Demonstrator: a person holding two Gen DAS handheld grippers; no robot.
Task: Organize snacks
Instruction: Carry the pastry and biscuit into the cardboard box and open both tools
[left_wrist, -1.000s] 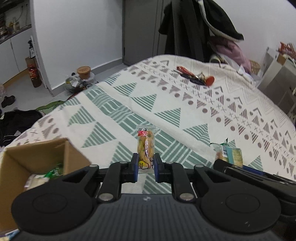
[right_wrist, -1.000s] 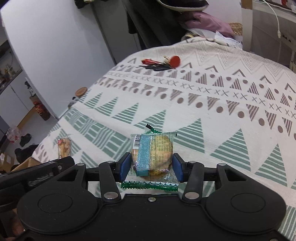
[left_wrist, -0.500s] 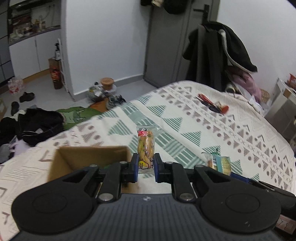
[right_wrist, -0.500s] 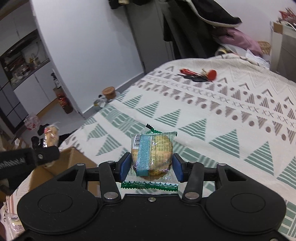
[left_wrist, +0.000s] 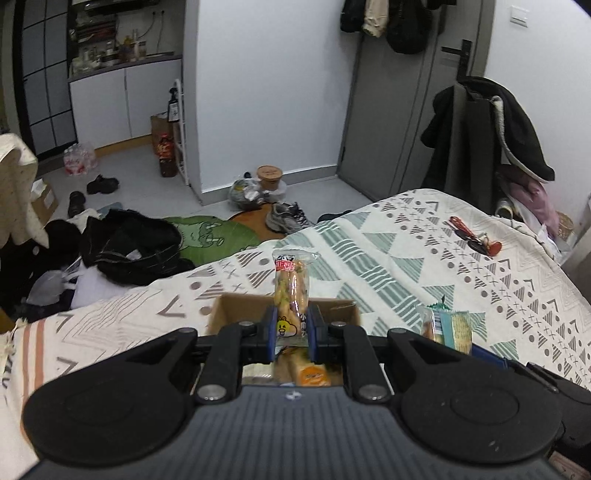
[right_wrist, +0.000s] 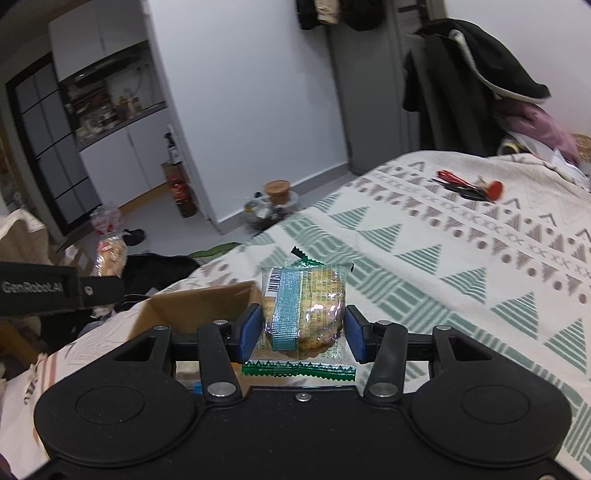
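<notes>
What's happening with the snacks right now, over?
Left tool shut on bread stick pack, over cardboard box. Right tool shut on cookie pack. Nothing blocking.

On the black arm of the left gripper (right_wrist: 55, 290), seen at the left edge of the right wrist view, pale lettering reads "GenRobot.AI". The cookie packet (right_wrist: 304, 306) carries a barcode on its upper left corner; its digits are too small to read, and the printing across its wrapper is blurred. The long snack packet (left_wrist: 291, 291) bears a red label at the top and a yellow cartoon face near the bottom, with characters beside it that cannot be made out.
</notes>
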